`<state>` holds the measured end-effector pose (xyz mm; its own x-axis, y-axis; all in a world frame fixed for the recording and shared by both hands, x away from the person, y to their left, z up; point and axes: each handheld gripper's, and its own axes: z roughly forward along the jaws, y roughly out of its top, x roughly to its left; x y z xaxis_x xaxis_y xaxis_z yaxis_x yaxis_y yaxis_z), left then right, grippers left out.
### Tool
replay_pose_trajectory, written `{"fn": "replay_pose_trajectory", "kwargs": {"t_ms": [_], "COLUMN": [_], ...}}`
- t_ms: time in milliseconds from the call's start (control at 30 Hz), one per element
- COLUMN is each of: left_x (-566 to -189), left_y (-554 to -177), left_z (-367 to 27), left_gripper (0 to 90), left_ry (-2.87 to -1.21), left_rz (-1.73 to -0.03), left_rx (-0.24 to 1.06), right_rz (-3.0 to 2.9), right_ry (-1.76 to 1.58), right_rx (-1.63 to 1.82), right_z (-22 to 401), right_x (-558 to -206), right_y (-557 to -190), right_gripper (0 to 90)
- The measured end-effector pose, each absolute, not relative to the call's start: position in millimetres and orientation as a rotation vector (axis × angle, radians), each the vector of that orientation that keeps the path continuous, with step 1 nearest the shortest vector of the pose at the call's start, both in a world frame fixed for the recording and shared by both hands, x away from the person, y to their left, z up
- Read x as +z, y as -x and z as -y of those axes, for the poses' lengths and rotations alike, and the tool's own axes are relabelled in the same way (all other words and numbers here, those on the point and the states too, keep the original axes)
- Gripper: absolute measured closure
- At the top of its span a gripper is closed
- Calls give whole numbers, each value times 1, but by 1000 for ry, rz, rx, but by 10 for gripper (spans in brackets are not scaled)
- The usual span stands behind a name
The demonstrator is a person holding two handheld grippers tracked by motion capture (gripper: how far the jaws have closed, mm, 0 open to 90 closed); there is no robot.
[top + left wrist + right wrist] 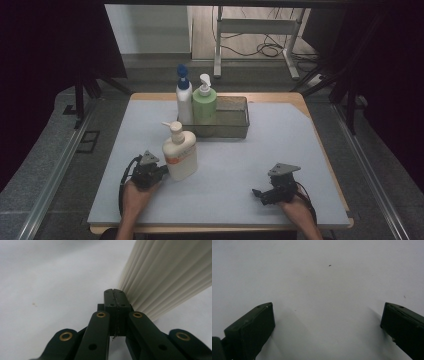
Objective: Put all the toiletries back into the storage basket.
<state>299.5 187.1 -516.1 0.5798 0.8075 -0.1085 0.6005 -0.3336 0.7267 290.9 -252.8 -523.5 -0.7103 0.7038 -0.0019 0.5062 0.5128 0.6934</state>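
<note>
A cream pump bottle (180, 152) with an orange label stands upright on the grey table mat (240, 165), left of centre. My left gripper (163, 170) lies low on the mat just left of the bottle's base. In the left gripper view the left gripper (115, 293) is shut with nothing between its jaws, and its tips sit against or right beside the bottle's ribbed cream side (165, 275). My right gripper (257, 193) rests near the front right of the mat, pointing left. The right gripper view shows the right gripper (328, 307) open over bare mat.
A dark mesh basket (235, 120) stands at the back centre of the mat. A white bottle with a blue top (184, 97) and a green pump bottle (204, 102) stand in its left end. Table edges lie close behind the basket and near both hands.
</note>
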Motion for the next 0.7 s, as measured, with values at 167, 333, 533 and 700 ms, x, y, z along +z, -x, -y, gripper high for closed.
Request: {"fn": "replay_pose_trajectory", "kwargs": {"t_ms": [167, 333, 533, 700], "left_x": [-516, -516, -516, -516], "left_y": [-291, -284, -278, -276], "left_z": [-181, -174, -166, -159], "left_gripper": [894, 894, 894, 894], "left_ry": [-2075, -2082, -2095, -2112], "left_rz": [-1099, -1083, -1052, -1027], "left_rx": [343, 330, 306, 295], "right_rz": [-2474, -2474, -2474, -2474], "right_ry": [-1017, -1017, -1017, -1016], "right_rx": [996, 995, 996, 995], "right_z": [253, 253, 253, 253], "right_x": [-524, -524, -523, -524], "right_y": [-291, -291, -291, -291], "right_gripper": [0, 0, 0, 0]}}
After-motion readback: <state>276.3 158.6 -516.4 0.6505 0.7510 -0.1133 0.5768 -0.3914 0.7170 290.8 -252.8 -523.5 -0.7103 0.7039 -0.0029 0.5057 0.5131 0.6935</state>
